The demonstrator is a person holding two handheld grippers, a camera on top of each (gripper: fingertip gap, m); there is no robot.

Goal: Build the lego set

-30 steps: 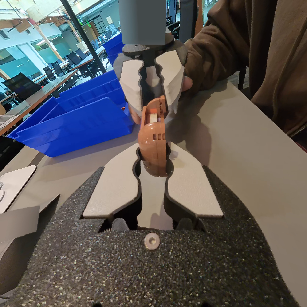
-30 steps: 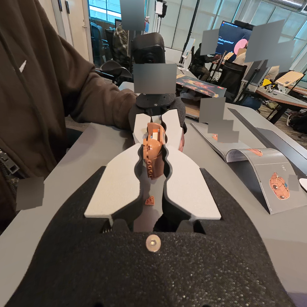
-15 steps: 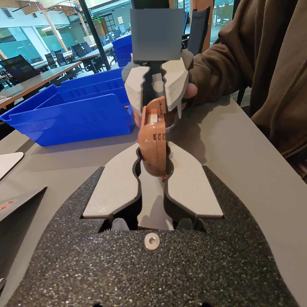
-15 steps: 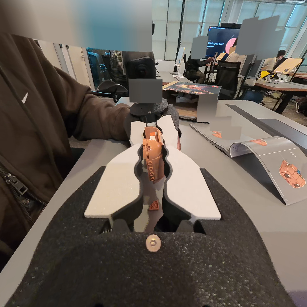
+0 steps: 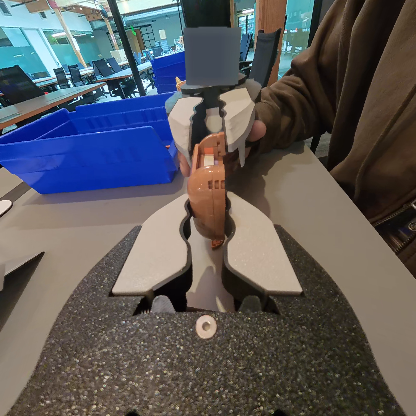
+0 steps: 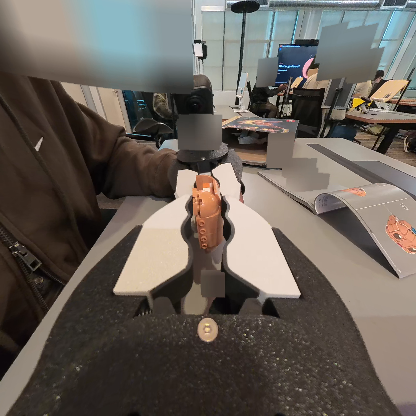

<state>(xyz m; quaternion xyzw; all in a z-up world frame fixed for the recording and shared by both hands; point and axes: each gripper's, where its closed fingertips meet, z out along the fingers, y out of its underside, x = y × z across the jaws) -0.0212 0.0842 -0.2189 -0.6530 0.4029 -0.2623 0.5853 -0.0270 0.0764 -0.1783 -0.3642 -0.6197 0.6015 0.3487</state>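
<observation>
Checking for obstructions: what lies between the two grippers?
Only the brown lego assembly, gripped at opposite ends by the left gripper and right gripper; both wrist views show it.

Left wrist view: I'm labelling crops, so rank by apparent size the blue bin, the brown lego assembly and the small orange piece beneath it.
1. blue bin
2. brown lego assembly, nearer the camera, so flattered
3. small orange piece
</observation>
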